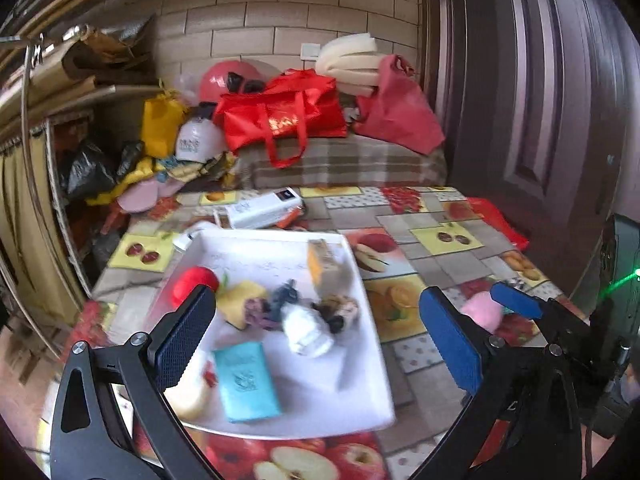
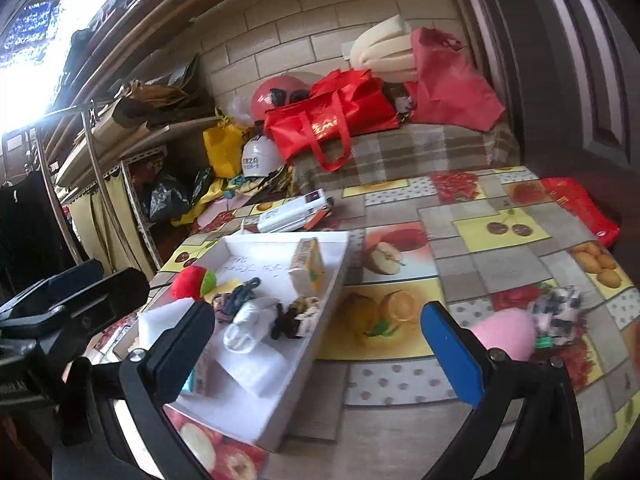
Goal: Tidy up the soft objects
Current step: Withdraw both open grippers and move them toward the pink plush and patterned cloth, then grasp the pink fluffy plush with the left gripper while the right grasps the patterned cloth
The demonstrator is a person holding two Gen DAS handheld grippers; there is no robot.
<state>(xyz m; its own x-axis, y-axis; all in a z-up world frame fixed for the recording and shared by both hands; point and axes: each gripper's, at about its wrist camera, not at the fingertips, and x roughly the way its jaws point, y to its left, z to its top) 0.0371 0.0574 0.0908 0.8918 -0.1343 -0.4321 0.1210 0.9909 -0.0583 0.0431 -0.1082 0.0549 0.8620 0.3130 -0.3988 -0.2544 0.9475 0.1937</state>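
A white tray (image 1: 360, 412) on the fruit-print table holds soft things: a red plush ball (image 1: 192, 286), a white sock (image 1: 306, 332), dark scrunchies (image 1: 280, 300), a teal packet (image 1: 246, 380) and a yellow box (image 1: 324, 264). My left gripper (image 1: 316, 344) is open and empty above the tray's near half. My right gripper (image 2: 320, 352) is open and empty over the tray's (image 2: 332, 276) right wall. A pink soft toy (image 2: 506, 338) and a patterned cloth bundle (image 2: 556, 314) lie on the table to the right; the toy also shows in the left wrist view (image 1: 482, 312).
A white box (image 1: 262, 208) lies behind the tray. Red bags (image 1: 280, 116), a helmet (image 1: 198, 140) and foam (image 1: 348, 66) are piled on a plaid bench at the back. A dark door (image 1: 540, 100) stands at the right. A flat red packet (image 2: 580, 208) lies at the table's right edge.
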